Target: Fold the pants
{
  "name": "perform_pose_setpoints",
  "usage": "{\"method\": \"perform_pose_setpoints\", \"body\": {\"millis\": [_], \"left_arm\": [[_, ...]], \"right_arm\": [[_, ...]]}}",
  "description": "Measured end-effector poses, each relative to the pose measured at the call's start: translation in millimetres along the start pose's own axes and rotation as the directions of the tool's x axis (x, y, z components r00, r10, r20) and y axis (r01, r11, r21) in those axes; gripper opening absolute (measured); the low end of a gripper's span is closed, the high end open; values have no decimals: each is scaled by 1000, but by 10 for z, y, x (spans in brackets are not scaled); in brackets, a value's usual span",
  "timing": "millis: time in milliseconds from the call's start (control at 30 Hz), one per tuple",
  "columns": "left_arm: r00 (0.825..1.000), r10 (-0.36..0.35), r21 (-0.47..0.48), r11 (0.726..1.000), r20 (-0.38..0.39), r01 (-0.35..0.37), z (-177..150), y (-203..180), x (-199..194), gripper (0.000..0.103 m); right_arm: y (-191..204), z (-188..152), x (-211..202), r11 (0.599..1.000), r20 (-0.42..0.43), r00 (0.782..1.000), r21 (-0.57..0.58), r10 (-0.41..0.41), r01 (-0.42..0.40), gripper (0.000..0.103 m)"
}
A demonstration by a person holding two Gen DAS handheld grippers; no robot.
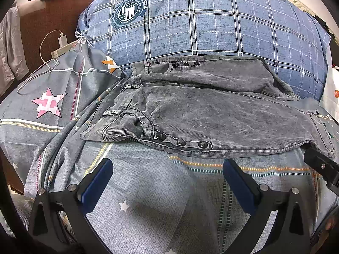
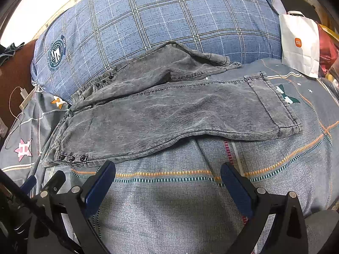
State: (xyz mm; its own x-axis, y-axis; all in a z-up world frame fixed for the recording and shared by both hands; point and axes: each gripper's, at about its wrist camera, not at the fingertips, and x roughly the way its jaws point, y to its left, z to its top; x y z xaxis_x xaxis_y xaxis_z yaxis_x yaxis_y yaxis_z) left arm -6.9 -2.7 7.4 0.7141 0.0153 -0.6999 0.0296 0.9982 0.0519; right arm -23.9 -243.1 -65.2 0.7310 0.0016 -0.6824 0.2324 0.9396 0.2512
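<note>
Pants (image 1: 211, 114) lie spread on the bedspread (image 1: 148, 190) in front of you: grey washed corduroy, waistband to your left, legs running to your right. Near leg lies flat, its cuff (image 2: 273, 103) on the cover; far leg (image 2: 169, 65) rides partly up onto the plaid pillow (image 2: 159, 21). Three dark snap buttons (image 1: 181, 142) sit along the near edge by the waist, and another three (image 1: 186, 64) on the far side. Surface is a soft, rumpled grey-blue cover with dashed orange and teal stripes (image 2: 159, 174) and star prints, one pink star (image 1: 49, 104) to your left. Behind the pants the large blue plaid pillow with a round crest (image 1: 129, 10) fills the back of both views and touches the far leg. Left of the bed you have a brown wooden piece (image 1: 53, 21) with clothes draped on top, plus a white charger and cable (image 1: 61, 40) trailing onto the cover. On the right, a white paper bag with an orange logo (image 2: 300, 44) stands at the bed edge, well apart from the cuff. Your left gripper (image 1: 167, 180) hovers over bare cover just short of the waist edge, fingers spread wide, holding nothing. Your right gripper (image 2: 168, 182) hovers likewise near the leg's mid-length, fingers spread, empty. Nothing lies between either claw and the near edge of the fabric.
</note>
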Motion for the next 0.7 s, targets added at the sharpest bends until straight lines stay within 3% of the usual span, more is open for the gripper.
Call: {"method": "perform_pose_setpoints", "body": {"millis": [700], "left_arm": [[1000,-4,-5,1000,1,4,-1,5,-3,103]], "right_arm": [[-32,-7,16,1000,-5,1000,4,-8,8,102]]}}
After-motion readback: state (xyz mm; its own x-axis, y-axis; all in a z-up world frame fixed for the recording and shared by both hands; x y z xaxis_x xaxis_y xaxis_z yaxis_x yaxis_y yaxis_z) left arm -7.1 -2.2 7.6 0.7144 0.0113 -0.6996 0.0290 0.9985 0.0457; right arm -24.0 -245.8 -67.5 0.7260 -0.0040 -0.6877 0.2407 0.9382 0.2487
